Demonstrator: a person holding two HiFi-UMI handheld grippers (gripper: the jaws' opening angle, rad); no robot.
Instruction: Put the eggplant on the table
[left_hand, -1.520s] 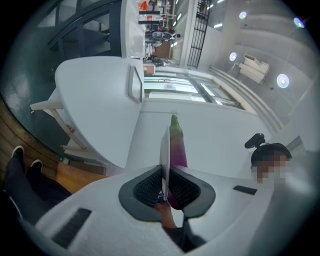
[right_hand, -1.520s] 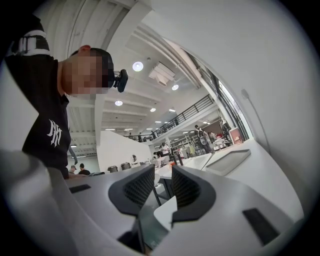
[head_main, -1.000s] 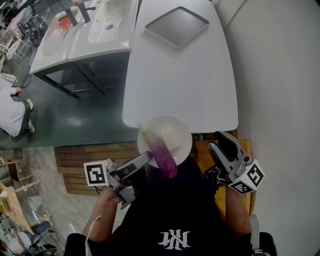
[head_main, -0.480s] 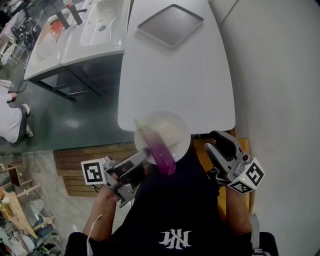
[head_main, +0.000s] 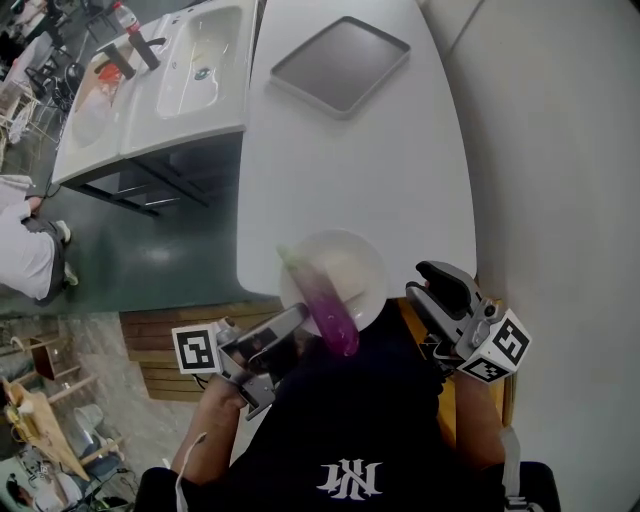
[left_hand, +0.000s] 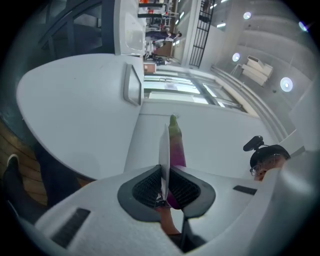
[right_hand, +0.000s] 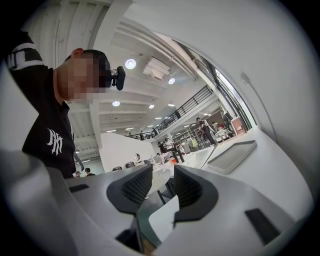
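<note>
A purple eggplant with a green stem lies on a white plate. My left gripper is shut on the plate's near rim and holds it level over the near edge of the white table. In the left gripper view the plate shows edge-on between the pads, with the eggplant just to its right. My right gripper stands open and empty to the right of the plate, apart from it. In the right gripper view nothing lies between its jaws.
A grey square tray sits at the table's far end, and shows again as the tray in the right gripper view. A white sink unit stands left of the table. A wooden platform lies below to the left.
Both grippers have moved forward together. The plate with the eggplant now reaches further over the table's near edge. The grip on the plate is unchanged.
</note>
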